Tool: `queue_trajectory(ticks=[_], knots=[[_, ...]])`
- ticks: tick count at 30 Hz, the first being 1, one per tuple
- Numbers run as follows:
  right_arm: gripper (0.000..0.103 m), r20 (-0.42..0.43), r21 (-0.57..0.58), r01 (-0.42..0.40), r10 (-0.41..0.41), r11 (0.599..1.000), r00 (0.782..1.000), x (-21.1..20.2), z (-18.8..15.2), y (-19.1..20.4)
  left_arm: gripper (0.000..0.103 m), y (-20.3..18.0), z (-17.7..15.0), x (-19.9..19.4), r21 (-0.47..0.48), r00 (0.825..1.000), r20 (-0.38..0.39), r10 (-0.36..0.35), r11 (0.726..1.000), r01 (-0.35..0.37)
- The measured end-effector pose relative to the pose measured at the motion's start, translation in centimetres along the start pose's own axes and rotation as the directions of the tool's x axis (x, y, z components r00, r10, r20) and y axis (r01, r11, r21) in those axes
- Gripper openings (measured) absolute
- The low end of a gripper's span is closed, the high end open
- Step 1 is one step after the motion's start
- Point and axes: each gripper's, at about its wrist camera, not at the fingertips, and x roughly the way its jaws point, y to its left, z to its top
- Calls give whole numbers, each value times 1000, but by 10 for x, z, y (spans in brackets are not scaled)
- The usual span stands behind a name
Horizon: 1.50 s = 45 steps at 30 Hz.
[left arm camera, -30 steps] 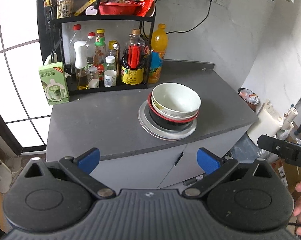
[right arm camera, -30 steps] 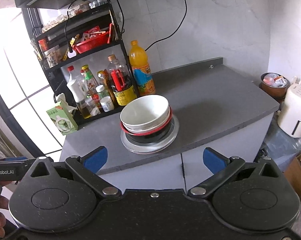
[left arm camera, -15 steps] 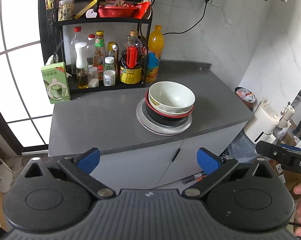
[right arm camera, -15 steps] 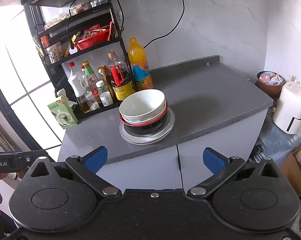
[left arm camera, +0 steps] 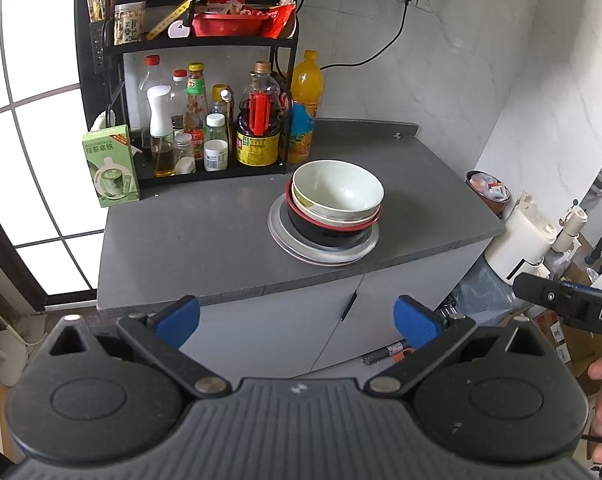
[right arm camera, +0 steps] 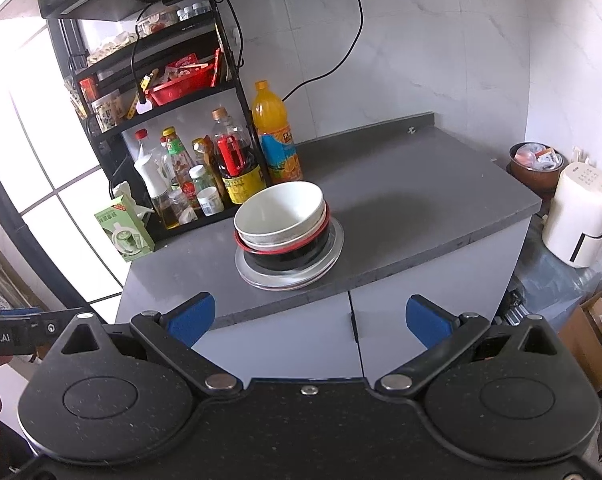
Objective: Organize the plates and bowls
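White ceramic bowl [left arm camera: 338,189] is nested in red-rimmed black bowl [left arm camera: 329,231] on grey round plate [left arm camera: 325,254]; stacking judged done. Left tongs [left arm camera: 297,319] and right tongs [right arm camera: 309,320] are spread wide, empty.

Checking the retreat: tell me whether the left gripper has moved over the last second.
Yes. The left gripper has backed away: the counter and bowl stack look smaller and more cabinet front shows.

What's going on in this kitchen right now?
A person holds a gripper in each hand, facing a grey counter. Both the left gripper and the right gripper are open and empty, well short of the dishes. The white bowl sits nested in a red-rimmed black bowl on stacked plates.
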Motion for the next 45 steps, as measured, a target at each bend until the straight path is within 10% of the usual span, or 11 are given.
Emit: queue_trajectory(ticks=[45], knots=[[103, 33, 19, 84, -85, 996, 996, -10, 3, -1, 102, -9, 14, 12, 62, 999, -12, -42, 997, 42]])
